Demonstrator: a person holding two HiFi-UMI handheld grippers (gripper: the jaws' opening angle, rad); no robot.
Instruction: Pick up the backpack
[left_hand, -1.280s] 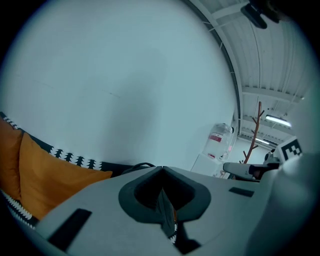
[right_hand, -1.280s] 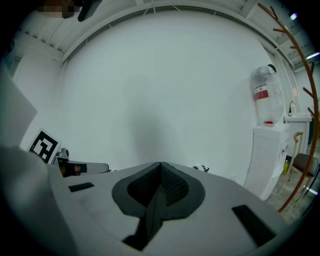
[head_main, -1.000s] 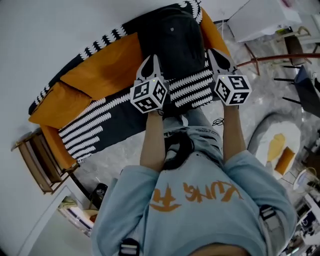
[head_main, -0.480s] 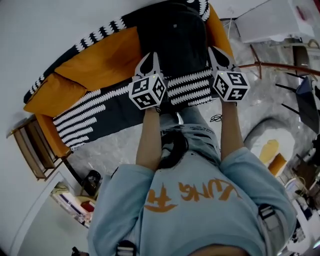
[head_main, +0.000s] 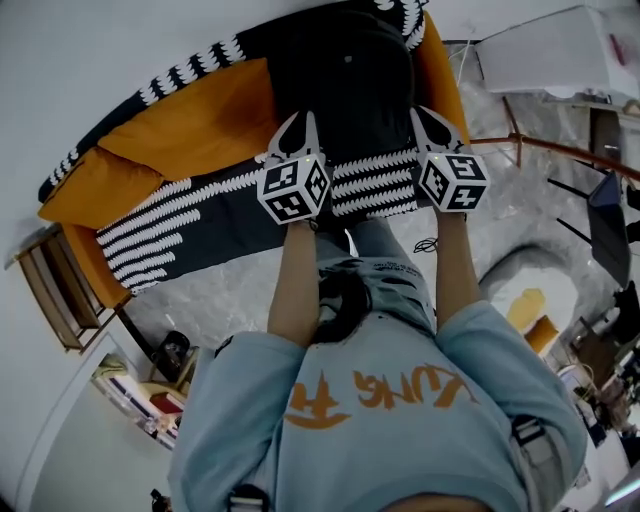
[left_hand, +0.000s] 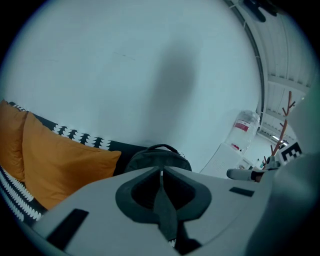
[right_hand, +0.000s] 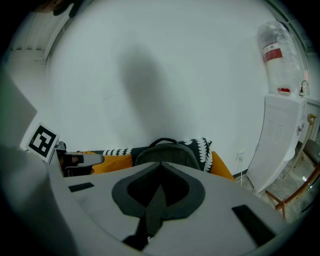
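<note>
Black backpack (head_main: 345, 70) on orange sofa (head_main: 200, 120) — upright; contents hidden.

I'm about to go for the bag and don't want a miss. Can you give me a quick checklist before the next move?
1. See backpack standing on sofa: ok.
2. Find top handle uncovered: ok.
3. Have left tongs open for a grasp: not ok, shut and empty.
4. Have right tongs open: not ok, shut and empty.
5. Aim both at backpack: ok.
</note>
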